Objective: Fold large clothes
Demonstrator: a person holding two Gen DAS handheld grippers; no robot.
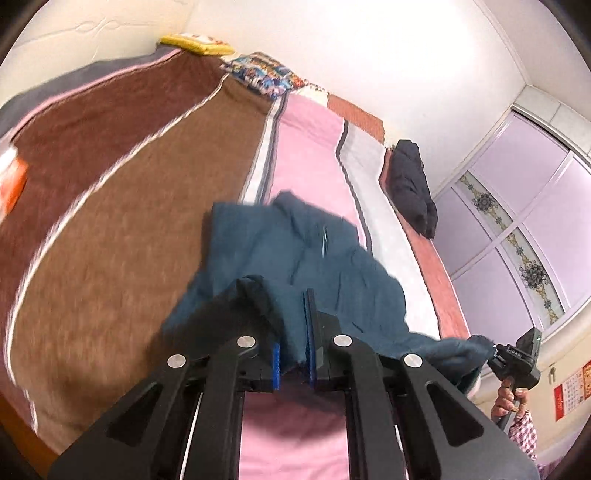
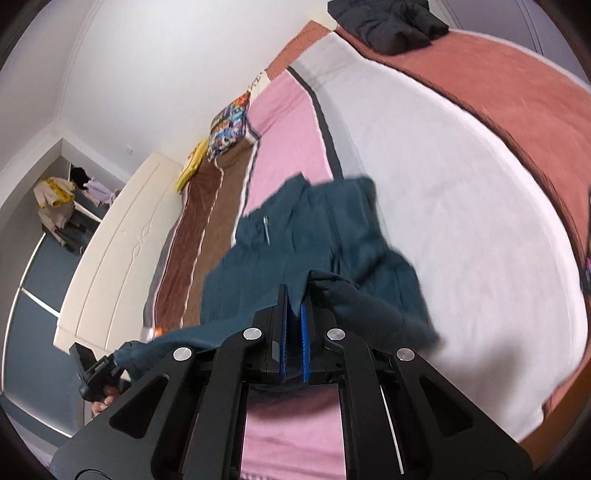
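A dark teal garment (image 1: 295, 254) hangs above the bed, held by both grippers; it also shows in the right wrist view (image 2: 314, 236). My left gripper (image 1: 293, 325) is shut on one edge of the teal garment, cloth pinched between its blue pads. My right gripper (image 2: 293, 314) is shut on another edge of it. The right gripper shows far right in the left wrist view (image 1: 517, 358), and the left gripper shows at lower left in the right wrist view (image 2: 98, 376), with the garment stretched between them. The garment's far end droops onto the striped bedspread (image 1: 306, 147).
The bed has brown, pink, white and rust stripes (image 2: 424, 184). A black garment (image 1: 410, 184) lies at the bed's far edge, also in the right wrist view (image 2: 388, 22). A patterned pillow (image 1: 262, 74) and a yellow item (image 1: 195, 42) lie by the headboard (image 2: 118, 236). A wardrobe (image 1: 517, 221) stands at right.
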